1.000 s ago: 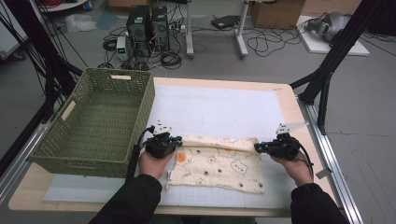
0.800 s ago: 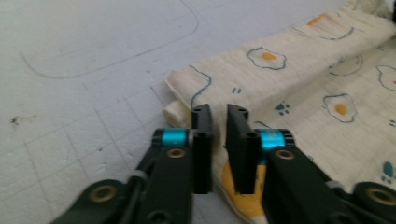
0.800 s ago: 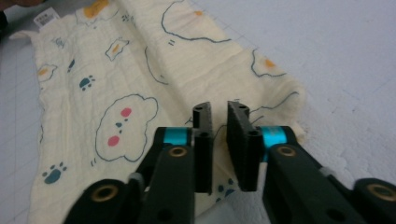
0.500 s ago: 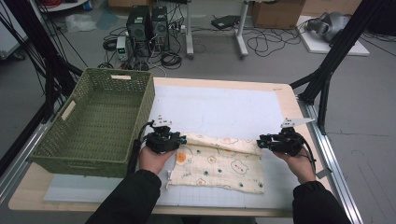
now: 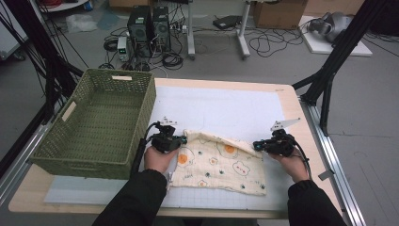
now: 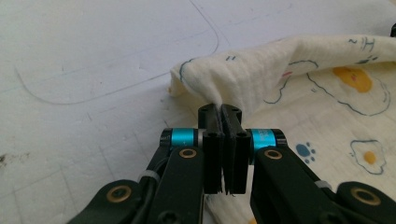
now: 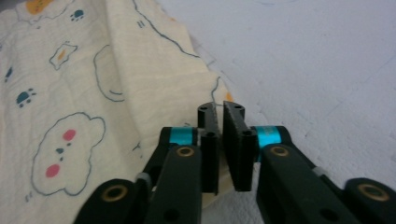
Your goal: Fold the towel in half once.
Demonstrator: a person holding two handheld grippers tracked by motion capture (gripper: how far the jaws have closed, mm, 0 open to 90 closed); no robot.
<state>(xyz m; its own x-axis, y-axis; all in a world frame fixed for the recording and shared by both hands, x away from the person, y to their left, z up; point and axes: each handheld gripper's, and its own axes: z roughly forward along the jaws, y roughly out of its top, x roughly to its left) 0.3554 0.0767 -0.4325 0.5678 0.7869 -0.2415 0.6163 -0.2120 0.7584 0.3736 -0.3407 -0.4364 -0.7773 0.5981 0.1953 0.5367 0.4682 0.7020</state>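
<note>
A: Where is the printed cloth (image 5: 221, 162) found?

B: It is spread on the white mat (image 5: 221, 108) on the bench (image 5: 289, 96), just to the right of the green basket (image 5: 101, 122). Its far edge is lifted and folded over toward the near side.

A: How is the left gripper (image 5: 181, 140) set?

B: It is held just beside the basket's right wall, at the cloth's far left corner. Its fingers (image 6: 210, 126) have just been closing, and the corner is now pinched between them.

A: And the right gripper (image 5: 256, 145)?

B: It is placed well apart from the basket, at the cloth's far right corner. Its fingers (image 7: 233, 135) have likewise just been closing, and the cloth's edge is clamped between them.
</note>
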